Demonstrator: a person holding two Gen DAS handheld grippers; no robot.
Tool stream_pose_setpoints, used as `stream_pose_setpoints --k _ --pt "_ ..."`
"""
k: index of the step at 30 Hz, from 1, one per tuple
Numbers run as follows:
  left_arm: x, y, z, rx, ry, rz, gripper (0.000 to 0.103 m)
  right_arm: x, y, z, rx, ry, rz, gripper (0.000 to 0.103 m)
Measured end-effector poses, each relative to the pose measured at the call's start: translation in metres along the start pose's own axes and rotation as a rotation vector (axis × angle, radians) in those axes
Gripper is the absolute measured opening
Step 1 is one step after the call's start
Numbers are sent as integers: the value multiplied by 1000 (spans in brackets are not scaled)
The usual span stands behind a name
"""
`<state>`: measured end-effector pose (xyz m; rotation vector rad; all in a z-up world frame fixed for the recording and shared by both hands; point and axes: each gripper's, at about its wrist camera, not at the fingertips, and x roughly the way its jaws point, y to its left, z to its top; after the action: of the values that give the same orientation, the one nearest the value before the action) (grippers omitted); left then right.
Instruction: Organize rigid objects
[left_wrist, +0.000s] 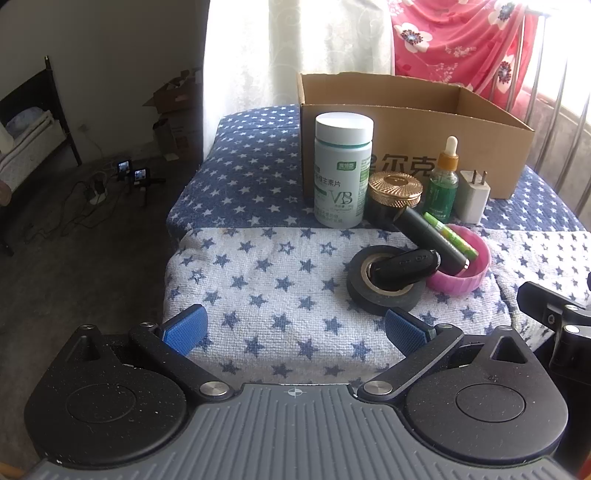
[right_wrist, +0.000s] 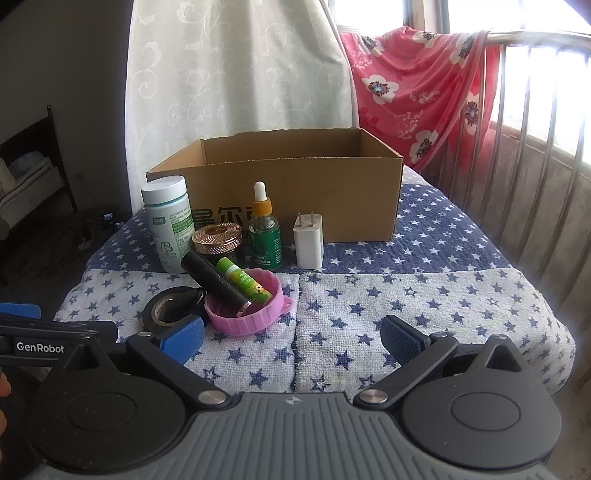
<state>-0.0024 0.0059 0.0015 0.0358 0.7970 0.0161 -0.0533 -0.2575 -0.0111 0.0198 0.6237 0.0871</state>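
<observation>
An open cardboard box (left_wrist: 461, 147) (right_wrist: 303, 192) stands at the back of the star-patterned table. In front of it stand a white vitamin bottle (left_wrist: 343, 170) (right_wrist: 168, 221), a gold-lidded jar (left_wrist: 393, 195) (right_wrist: 218, 238), a green dropper bottle (left_wrist: 443, 181) (right_wrist: 264, 232) and a white charger plug (left_wrist: 472, 195) (right_wrist: 309, 240). A pink lid (left_wrist: 461, 269) (right_wrist: 243, 310) holds a black tube (left_wrist: 428, 236) (right_wrist: 216, 284) and a green tube (left_wrist: 450, 234) (right_wrist: 243, 280). A black key fob (left_wrist: 404, 267) lies on a black tape roll (left_wrist: 384, 291) (right_wrist: 162, 310). My left gripper (left_wrist: 295, 328) and right gripper (right_wrist: 291, 336) are open and empty, short of the objects.
The table is covered in blue and white star cloth (left_wrist: 273, 302) (right_wrist: 406, 295). A white curtain (right_wrist: 229, 81) and red floral cloth (right_wrist: 413, 92) hang behind. A metal railing (right_wrist: 535, 147) runs along the right. The floor at the left holds cables and small devices (left_wrist: 125, 177).
</observation>
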Motion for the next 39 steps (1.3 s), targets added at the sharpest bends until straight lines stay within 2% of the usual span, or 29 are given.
stream_pose_setpoints --k 39 --pt "5 -5 3 17 5 12 103 7 -9 3 21 -6 28 103"
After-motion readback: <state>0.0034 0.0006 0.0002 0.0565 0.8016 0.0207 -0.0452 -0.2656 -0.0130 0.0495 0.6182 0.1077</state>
